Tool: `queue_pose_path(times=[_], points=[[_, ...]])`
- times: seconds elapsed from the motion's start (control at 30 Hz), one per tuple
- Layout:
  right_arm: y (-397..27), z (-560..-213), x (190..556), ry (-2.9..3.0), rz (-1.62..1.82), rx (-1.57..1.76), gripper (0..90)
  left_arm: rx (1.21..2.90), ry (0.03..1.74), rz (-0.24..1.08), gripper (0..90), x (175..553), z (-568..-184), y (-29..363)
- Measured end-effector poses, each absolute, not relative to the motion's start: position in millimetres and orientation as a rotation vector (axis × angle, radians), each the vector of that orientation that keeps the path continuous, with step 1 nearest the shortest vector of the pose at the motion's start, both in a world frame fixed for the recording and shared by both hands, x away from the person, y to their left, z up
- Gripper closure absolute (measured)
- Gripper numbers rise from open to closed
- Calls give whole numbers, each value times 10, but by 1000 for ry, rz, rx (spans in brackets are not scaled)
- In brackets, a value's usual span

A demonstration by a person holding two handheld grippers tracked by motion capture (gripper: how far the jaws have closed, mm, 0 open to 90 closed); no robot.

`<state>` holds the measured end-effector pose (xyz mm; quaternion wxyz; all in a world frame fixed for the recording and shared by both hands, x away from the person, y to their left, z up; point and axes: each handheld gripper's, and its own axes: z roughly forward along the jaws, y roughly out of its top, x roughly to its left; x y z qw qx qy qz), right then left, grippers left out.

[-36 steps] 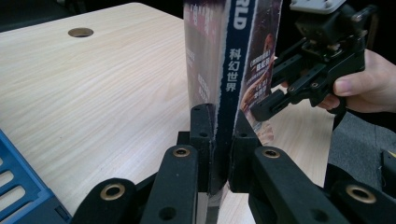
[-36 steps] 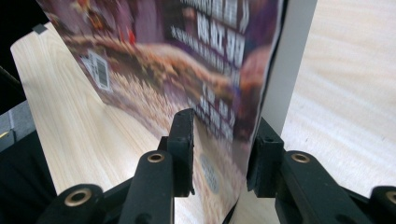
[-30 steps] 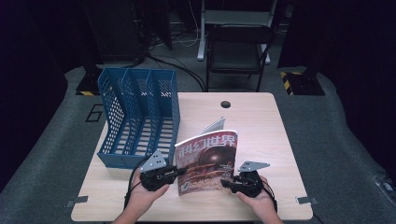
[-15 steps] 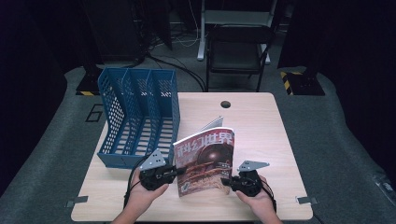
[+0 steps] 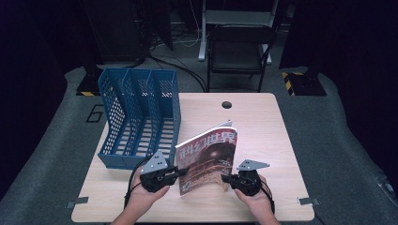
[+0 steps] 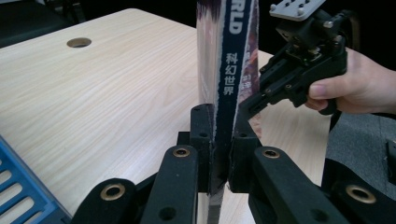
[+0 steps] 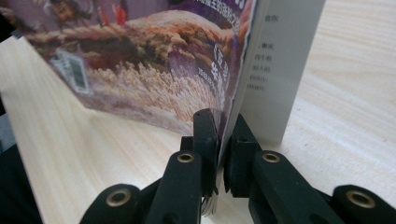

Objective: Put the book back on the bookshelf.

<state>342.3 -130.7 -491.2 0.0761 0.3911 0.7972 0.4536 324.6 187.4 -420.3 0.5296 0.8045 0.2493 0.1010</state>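
Pale wooden table point(image 5: 263, 126), glossy red-covered magazine point(image 5: 209, 157) upright, left claw point(image 5: 180, 172) pinching its spine, right claw point(image 5: 225, 178) its pages

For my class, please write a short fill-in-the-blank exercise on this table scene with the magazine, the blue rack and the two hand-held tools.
1. The glossy colour-covered magazine stands on the pale wooden table, held by ____ tools.
2. The left tool clamps the magazine at its dark ____.
3. The blue perforated plastic file rack has ____ compartments.
4. The right tool is ____ on the magazine's edge.

Missing words: two; spine; three; shut
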Motion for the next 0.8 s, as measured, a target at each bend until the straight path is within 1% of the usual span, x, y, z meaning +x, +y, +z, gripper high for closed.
queue_pose_path(times=[0.3,0.53,0.67,0.73,0.8], points=[[-1257,-4926,3429,2339,1341,1150,846,1927,568,273,838,3243,-4214,1871],[-1278,-4974,3462,2338,1334,1160,824,1959,558,252,837,3250,-4263,1872],[-1293,-4981,3470,2337,1337,1164,787,1958,564,242,836,3244,-4273,1879],[-1305,-4984,3476,2335,1340,1167,729,1963,559,245,835,3249,-4277,1888],[-1320,-4987,3475,2331,1354,1194,689,1968,552,231,834,3238,-4277,1886]])
